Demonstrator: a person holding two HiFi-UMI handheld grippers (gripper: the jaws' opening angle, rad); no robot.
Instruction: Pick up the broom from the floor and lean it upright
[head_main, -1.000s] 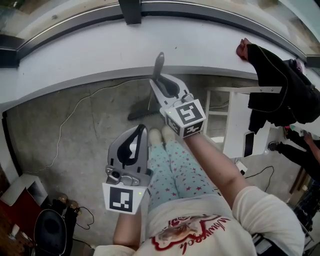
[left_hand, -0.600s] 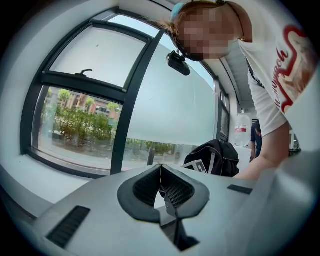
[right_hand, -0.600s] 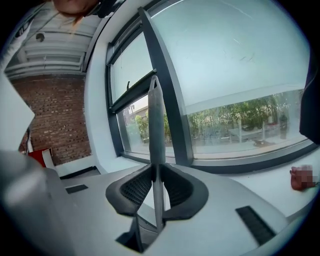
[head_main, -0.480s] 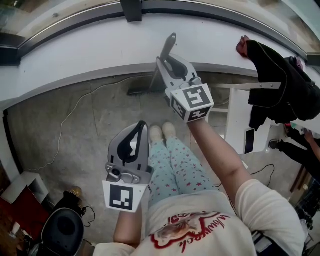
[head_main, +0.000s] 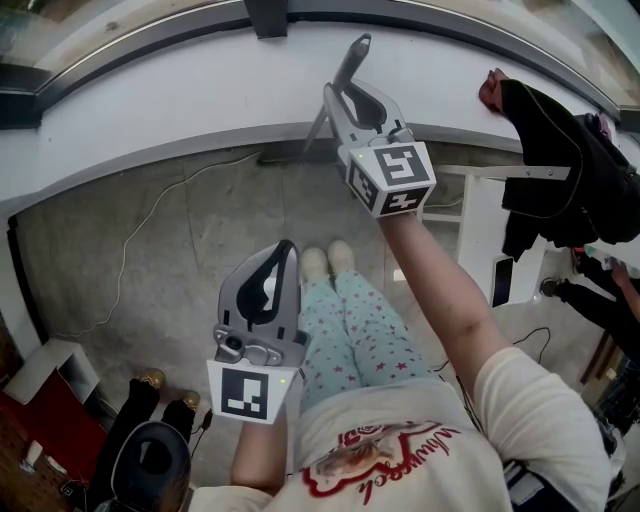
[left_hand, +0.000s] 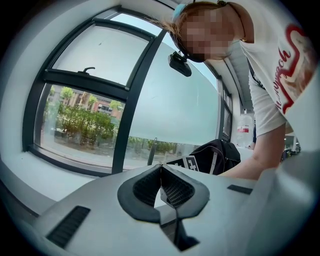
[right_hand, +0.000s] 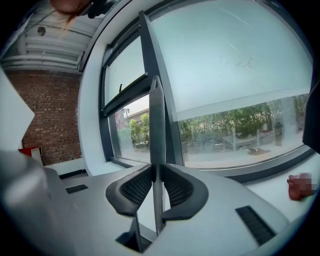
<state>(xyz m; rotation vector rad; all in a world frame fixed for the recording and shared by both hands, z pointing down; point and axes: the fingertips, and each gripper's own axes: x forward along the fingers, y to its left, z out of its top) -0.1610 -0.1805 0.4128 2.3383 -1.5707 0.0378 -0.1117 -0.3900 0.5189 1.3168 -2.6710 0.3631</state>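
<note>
Broom (head_main: 352, 60) held in right gripper (head_main: 342, 100), handle raised at the window ledge (head_main: 150, 100).

The thin grey handle (right_hand: 156, 125) is pinched between the pads of the right gripper (right_hand: 156, 167) and is seen tilted, its top over the white ledge and its dark head low by the wall on the concrete floor (head_main: 150, 260). The left gripper (head_main: 285, 252) is held lower, jaws pressed together on nothing (left_hand: 160, 167).
</note>
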